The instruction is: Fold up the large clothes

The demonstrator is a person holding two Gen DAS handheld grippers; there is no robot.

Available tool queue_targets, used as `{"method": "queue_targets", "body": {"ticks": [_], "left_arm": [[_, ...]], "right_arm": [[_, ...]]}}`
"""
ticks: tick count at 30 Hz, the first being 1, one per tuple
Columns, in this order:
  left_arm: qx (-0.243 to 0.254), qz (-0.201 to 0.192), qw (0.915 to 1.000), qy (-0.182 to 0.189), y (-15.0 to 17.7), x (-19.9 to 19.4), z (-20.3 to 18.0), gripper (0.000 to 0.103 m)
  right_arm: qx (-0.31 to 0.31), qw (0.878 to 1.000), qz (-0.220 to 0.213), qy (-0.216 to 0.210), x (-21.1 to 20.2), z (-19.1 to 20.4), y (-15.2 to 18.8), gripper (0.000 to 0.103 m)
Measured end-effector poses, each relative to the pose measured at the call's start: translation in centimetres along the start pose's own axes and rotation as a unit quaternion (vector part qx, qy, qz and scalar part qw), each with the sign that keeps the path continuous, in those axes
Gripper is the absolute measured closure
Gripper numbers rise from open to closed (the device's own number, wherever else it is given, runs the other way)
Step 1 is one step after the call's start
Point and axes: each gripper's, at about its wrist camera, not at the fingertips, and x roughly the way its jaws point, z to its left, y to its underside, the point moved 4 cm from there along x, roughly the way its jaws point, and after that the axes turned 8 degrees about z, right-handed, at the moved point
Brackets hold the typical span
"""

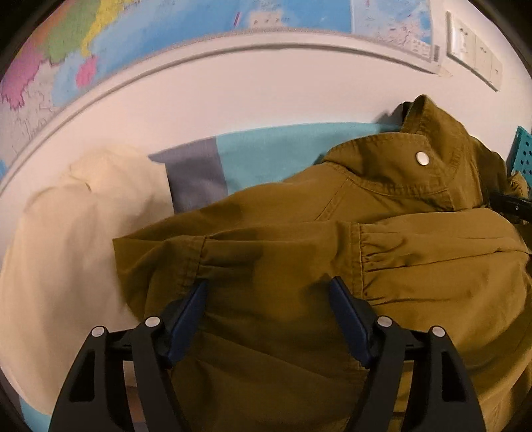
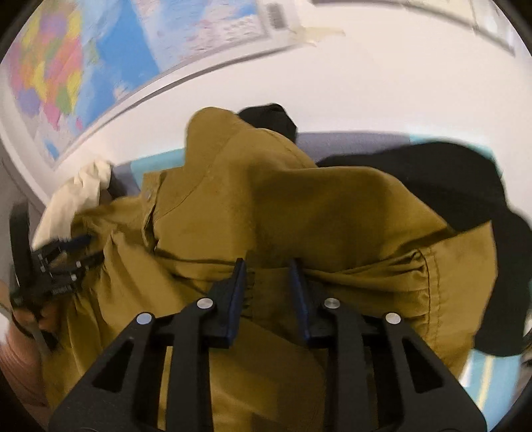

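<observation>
An olive-brown jacket (image 1: 365, 239) with a metal snap button lies bunched on the blue-covered surface; it also fills the right wrist view (image 2: 266, 206). My left gripper (image 1: 269, 285) is open, its blue pads spread wide over the gathered hem. My right gripper (image 2: 267, 266) has its jaws partly closed around a fold of the gathered hem, with cloth between the pads. The left gripper also shows at the left edge of the right wrist view (image 2: 63, 256).
A cream garment (image 1: 66, 232) lies left of the jacket. A black garment (image 2: 449, 186) lies behind and right of it. A teal and grey cover (image 1: 266, 153) spreads beneath. A wall map (image 1: 166, 30) hangs behind. A teal perforated bin (image 1: 522, 149) is at right.
</observation>
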Motion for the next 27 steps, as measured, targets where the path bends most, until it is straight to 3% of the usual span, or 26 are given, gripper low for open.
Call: {"method": "queue_targets", "body": {"ticks": [6,10,15,19,21,24,27], "left_arm": [[0.012,-0.013,0.9998,-0.012,-0.1,-0.7,-0.4,0.031],[-0.002,-0.022,0.9997,0.007,-1.0,-1.0,-0.1,0.031],[0.014,-0.060,0.9981,-0.002,-2.2,-2.2,0.0,0.029],[0.016,-0.036,0.9992,0.010,-2.8,-0.4,0.4,0.028],[0.012,-0.020,0.9996,0.016,-2.6,0.8,0.6,0.028],[0.001,-0.001,0.9993,0.036,-2.3,2.1,1.1,0.028],[-0.006,0.003,0.9988,0.049,-2.5,2.4,1.7,0.027]], "right_arm": [[-0.092,0.995,-0.025,-0.028,-3.5,6.0,-1.5,0.070],[-0.127,0.991,-0.009,-0.048,-1.4,10.1,-5.1,0.068],[-0.132,0.989,0.051,-0.038,5.1,12.9,-10.4,0.068],[-0.132,0.985,0.107,-0.018,9.6,13.6,-12.1,0.067],[-0.133,0.979,0.156,-0.017,11.8,13.6,-11.8,0.067],[-0.136,0.977,0.163,-0.028,12.5,13.7,-11.4,0.101],[-0.098,0.985,0.120,-0.074,10.1,12.7,-12.0,0.101]]}}
